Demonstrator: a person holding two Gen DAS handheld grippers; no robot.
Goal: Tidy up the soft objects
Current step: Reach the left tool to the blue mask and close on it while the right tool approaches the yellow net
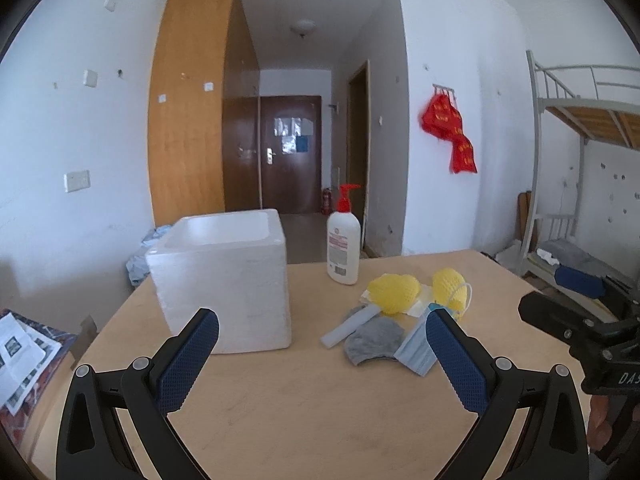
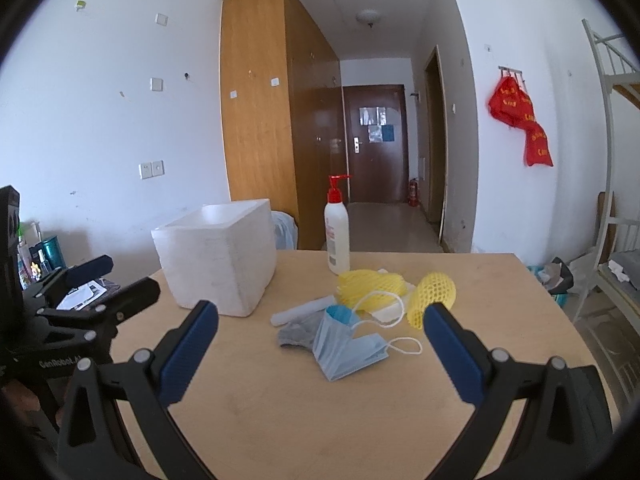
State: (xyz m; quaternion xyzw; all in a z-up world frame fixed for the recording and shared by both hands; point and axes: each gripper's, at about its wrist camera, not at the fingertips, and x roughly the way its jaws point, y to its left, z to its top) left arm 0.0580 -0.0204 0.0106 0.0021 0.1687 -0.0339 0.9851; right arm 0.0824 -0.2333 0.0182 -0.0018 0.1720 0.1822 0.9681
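White letters "DAS" (image 1: 629,378) stand on the black body of the right hand-held gripper (image 1: 580,328), at the right edge of the left wrist view, cut off by the frame. White letters "GenRobot.A" (image 2: 64,362) stand on the black body of the left hand-held gripper (image 2: 100,284), at the lower left of the right wrist view. The pump bottle's label (image 1: 338,246) and the yellow characters on the red hanging cloth (image 2: 520,120) are too blurred to read.
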